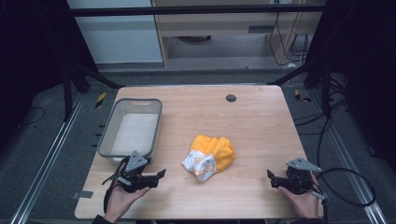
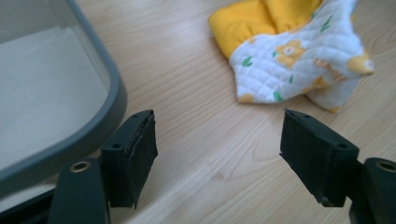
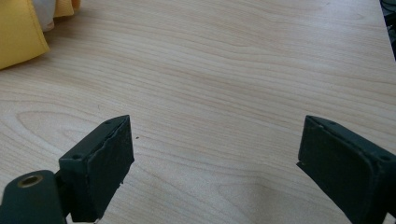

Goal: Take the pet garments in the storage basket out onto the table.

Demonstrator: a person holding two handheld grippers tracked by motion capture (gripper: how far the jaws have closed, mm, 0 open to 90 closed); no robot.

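Cloth [image 1: 209, 157]: 1, crumpled on table [image 1: 252, 126] | bin [image 1: 131, 127]: 1 | left gripper [image 1: 162, 172], right gripper [image 1: 269, 173]: 2, jaws spread, empty

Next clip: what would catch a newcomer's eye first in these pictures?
The crumpled yellow and white printed cloth stands out first, bunched near the middle of the wooden table. To its left sits an empty grey bin by the table's left edge. Near the front edge, the left gripper and right gripper are each held in a hand, jaws open and nothing between them, both pointing inward toward the cloth.
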